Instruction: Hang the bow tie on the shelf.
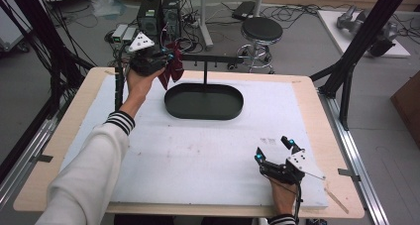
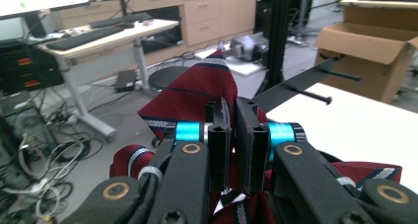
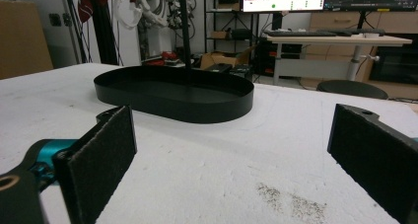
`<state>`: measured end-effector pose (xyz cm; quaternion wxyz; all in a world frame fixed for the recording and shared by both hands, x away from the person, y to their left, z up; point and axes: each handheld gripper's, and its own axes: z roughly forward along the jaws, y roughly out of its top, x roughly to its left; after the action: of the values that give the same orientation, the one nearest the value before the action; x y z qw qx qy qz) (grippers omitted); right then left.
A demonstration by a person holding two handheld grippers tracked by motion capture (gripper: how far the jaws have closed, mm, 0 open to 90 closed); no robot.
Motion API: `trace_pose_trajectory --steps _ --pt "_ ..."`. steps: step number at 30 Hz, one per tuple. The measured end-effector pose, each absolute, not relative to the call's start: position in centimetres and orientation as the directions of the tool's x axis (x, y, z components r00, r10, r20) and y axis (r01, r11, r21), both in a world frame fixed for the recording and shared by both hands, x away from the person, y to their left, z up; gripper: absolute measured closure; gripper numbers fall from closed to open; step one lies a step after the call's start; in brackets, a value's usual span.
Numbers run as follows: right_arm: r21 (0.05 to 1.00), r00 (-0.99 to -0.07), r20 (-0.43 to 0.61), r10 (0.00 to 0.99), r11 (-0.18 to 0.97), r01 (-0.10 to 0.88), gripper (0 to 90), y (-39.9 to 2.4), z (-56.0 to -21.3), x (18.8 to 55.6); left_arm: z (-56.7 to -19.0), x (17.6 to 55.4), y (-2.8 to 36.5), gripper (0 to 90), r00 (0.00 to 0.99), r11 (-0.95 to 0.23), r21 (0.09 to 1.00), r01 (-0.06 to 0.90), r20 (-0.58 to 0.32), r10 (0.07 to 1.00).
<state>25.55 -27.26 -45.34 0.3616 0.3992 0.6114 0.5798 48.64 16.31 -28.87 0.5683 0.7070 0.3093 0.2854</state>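
Note:
A dark red striped tie (image 1: 172,67) hangs from my left gripper (image 1: 163,59), which is raised at the table's far left, by the left end of a black rack's crossbar (image 1: 218,59). In the left gripper view the jaws stand almost together, and my left gripper (image 2: 231,110) is shut on the tie (image 2: 192,93). The crossbar with its pegs (image 2: 300,86) reaches off to the right. The rack's post rises from a black oval tray (image 1: 173,103). My right gripper (image 1: 273,148) rests open at the near right, with nothing between its pads (image 3: 106,150), facing the tray (image 3: 197,110).
A white foam board (image 1: 198,155) covers the wooden table. Black frame struts (image 1: 364,39) stand at the right rear corner. A stool (image 1: 261,30) and computer towers (image 1: 158,14) sit on the floor beyond the far edge. A cardboard box (image 2: 374,56) lies past the rack.

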Motion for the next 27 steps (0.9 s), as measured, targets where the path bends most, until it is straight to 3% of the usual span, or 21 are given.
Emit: trace_pose_trajectory --steps 15,27 --pt "0.998 -0.420 0.023 0.907 0.005 0.066 3.4 -27.3 -45.3 25.5 -29.9 49.1 16.7 83.8 0.548 -0.206 0.966 0.159 0.087 0.832" --pt "0.998 -0.419 0.025 0.908 0.003 0.066 3.4 -27.3 -45.4 25.5 -31.4 49.1 16.6 83.6 0.528 -0.236 0.955 0.178 0.110 0.842"
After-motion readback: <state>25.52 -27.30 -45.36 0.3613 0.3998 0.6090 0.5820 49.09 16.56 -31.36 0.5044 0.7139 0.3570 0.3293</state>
